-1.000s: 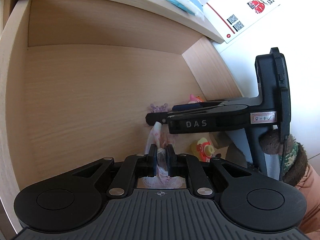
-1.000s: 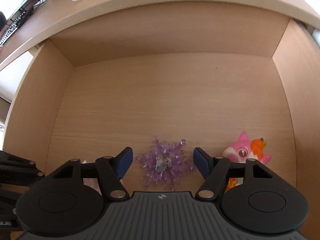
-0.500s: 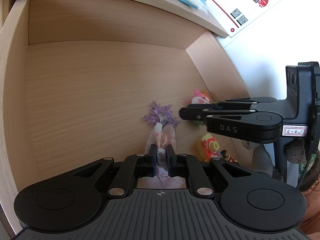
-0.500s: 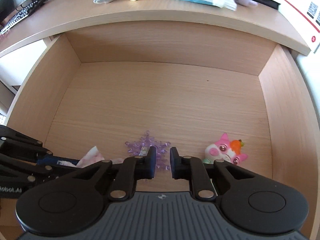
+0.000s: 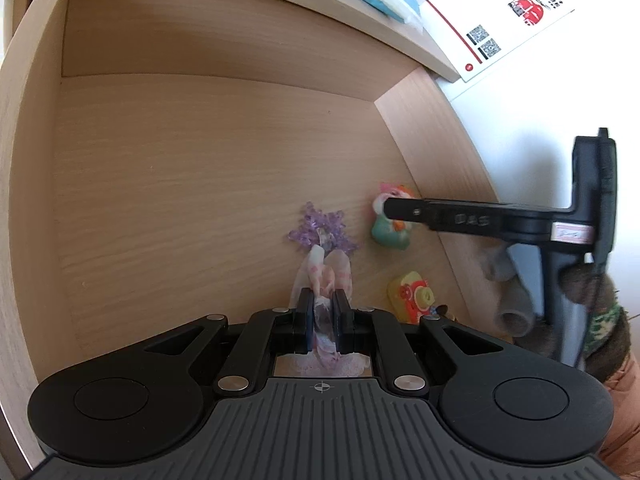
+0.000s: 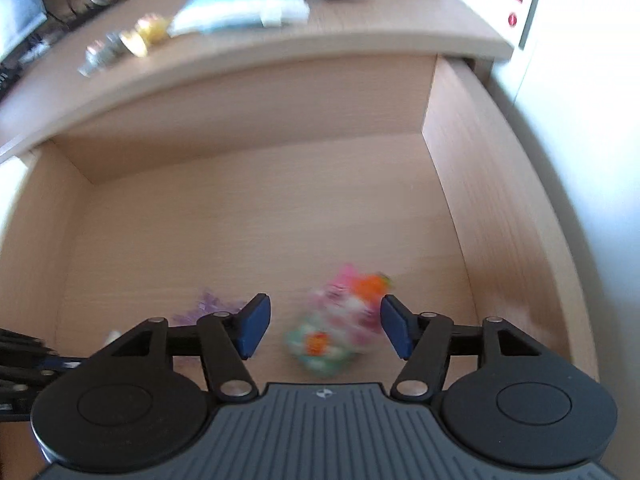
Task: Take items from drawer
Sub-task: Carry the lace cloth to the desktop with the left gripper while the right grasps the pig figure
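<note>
Swinging off the purple cluster, my right gripper is opening its fingers around the pink toy at twelve o'clock while my left gripper pinches the floral packet, and a rushed close could knock the toy away.

right gripper slid off purple crystal cluster, over to pink-green toy, snapped shut midway, jaws opening again around toy

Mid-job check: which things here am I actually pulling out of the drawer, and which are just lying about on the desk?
In the job:
- pink-printed packet, pinched in left gripper
- pink-and-green toy, between right gripper's opening fingers
- purple crystal cluster
- yellow toy

Lying about:
- blue tissue pack
- QR card
- desk figurines
</note>
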Motion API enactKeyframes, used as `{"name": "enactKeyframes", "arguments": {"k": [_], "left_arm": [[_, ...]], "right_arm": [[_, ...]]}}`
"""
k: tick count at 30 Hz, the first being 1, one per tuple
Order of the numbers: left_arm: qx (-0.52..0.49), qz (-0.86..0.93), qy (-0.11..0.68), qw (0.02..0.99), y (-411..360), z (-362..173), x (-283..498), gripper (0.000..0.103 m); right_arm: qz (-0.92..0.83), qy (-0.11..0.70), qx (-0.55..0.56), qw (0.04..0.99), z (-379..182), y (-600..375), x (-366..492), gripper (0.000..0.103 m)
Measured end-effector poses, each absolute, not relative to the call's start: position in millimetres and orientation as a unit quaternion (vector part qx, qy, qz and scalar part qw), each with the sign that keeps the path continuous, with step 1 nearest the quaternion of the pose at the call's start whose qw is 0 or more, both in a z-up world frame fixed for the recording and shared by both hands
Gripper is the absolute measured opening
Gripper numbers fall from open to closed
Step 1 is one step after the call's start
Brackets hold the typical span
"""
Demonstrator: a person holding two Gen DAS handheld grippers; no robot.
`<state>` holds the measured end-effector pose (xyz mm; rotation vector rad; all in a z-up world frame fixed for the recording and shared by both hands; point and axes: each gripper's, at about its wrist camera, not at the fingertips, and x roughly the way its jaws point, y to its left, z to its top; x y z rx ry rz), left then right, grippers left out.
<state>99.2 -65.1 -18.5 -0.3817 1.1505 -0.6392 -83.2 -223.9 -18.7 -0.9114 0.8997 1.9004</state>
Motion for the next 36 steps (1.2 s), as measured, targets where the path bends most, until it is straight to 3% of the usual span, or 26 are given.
{"name": "enactKeyframes", "arguments": {"k": [5, 6, 7, 13, 16, 20, 23, 30, 32, 36], "left_arm": [[-0.177, -0.296, 0.531, 0.775, -65, -19, 100, 0.011], [-0.177, -0.295, 0.53, 0.775, -65, -19, 100, 0.011], [-0.177, -0.294, 0.53, 0.776, -65, -18, 100, 0.011], [-0.181, -0.305, 0.495, 0.793, -62, -1, 99, 0.011], [-0.21, -0.307, 0.434, 0.821, -48, 40, 116, 0.011], [-0.189, -0.269, 0.285, 0.9, -35, 103, 148, 0.011], [-0.201, -0.239, 0.222, 0.924, -31, 118, 187, 0.012], [-0.203, -0.166, 0.353, 0.898, -39, 76, 278, 0.017], [-0.18, -0.137, 0.327, 0.917, -41, 77, 275, 0.022], [-0.196, -0.116, 0.255, 0.94, -30, 94, 259, 0.022]], "right_arm": [[0.75, 0.316, -0.393, 0.429, -29, -221, -97, 0.065], [0.745, 0.325, -0.395, 0.428, -33, -218, -98, 0.063], [0.74, 0.332, -0.398, 0.428, -36, -216, -101, 0.053], [0.757, 0.342, -0.353, 0.43, -22, -226, -89, 0.049], [0.771, 0.338, -0.323, 0.432, -7, -242, -83, 0.049], [0.802, 0.31, -0.292, 0.418, 16, -268, -78, 0.049], [0.814, 0.302, -0.276, 0.413, 29, -276, -69, 0.049], [0.809, 0.304, -0.266, 0.426, 25, -278, -73, 0.049], [0.807, 0.303, -0.265, 0.432, 29, -281, -71, 0.049], [0.803, 0.299, -0.262, 0.445, 34, -272, -67, 0.049]]}}
